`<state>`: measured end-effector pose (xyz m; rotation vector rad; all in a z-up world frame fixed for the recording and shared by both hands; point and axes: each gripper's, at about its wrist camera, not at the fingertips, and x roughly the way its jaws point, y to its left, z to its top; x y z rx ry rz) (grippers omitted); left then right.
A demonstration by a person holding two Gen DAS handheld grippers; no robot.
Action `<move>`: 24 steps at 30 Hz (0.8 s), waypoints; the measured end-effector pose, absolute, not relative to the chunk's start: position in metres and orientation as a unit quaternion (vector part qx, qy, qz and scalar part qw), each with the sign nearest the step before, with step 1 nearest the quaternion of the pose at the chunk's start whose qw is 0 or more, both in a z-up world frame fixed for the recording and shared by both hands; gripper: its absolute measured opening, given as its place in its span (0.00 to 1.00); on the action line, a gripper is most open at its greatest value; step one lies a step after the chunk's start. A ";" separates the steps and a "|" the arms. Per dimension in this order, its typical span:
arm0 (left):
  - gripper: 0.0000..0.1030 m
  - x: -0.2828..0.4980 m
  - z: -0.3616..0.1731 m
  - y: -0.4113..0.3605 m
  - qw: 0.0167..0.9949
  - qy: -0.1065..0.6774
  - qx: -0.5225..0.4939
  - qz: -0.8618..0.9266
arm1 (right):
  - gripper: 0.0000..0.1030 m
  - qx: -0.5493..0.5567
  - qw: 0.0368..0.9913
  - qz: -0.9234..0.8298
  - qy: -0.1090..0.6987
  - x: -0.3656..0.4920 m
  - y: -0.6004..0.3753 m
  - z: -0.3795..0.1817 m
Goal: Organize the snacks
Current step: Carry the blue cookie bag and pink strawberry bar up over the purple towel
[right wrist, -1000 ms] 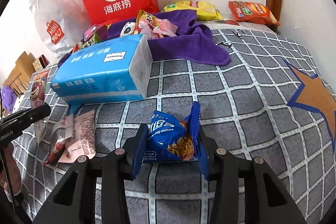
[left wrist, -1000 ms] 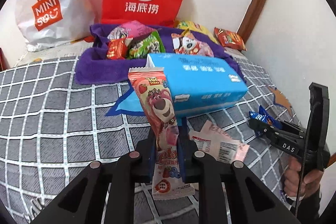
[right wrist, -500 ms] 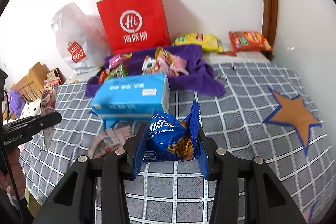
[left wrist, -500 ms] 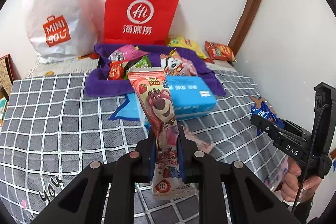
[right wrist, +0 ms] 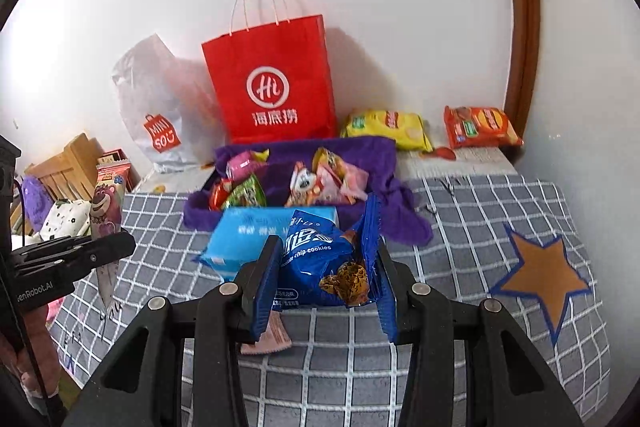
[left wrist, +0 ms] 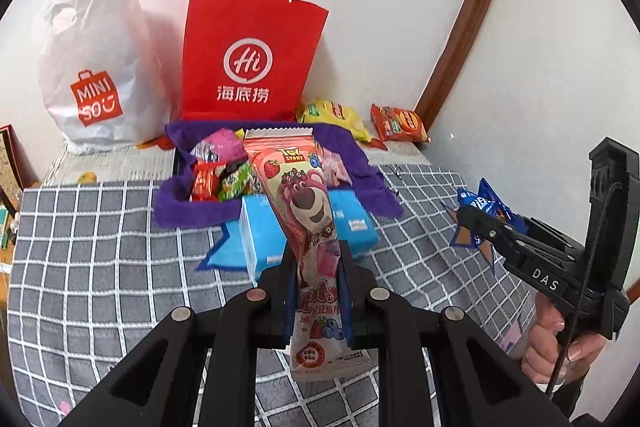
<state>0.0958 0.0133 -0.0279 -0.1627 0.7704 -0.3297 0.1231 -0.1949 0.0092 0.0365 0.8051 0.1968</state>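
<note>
The long pink snack pouch [left wrist: 310, 211] covers the middle of the blue tissue pack [left wrist: 352, 223] and part of the purple cloth [left wrist: 192, 215], so I cannot make out all the small wrappers heaped there. A pink wrapper [right wrist: 266, 337] on the bed shows only a corner beneath the right gripper [right wrist: 326, 267].

The pouch is glossy film with a crimped top and a printed bear; it stands nearly upright, pinched low down by the closed left gripper [left wrist: 318, 275].

The blue cookie packet [right wrist: 324, 259] is crinkled foil, wedged crosswise between the right gripper's fingers, which press on both ends.

Both grippers tilt down over the grey checked bedspread [right wrist: 460, 227], held clear above it. A hand [left wrist: 560, 343] grips the right tool's handle.
</note>
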 end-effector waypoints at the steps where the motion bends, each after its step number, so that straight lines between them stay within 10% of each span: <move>1: 0.16 0.100 -0.024 0.014 0.911 0.373 -0.077 -0.157 | 0.42 0.017 0.915 0.097 0.391 0.127 -0.194 0.011; 24: 0.16 0.181 0.001 0.038 0.919 0.367 -0.075 -0.119 | 0.42 0.000 0.919 0.130 0.373 0.232 -0.151 0.039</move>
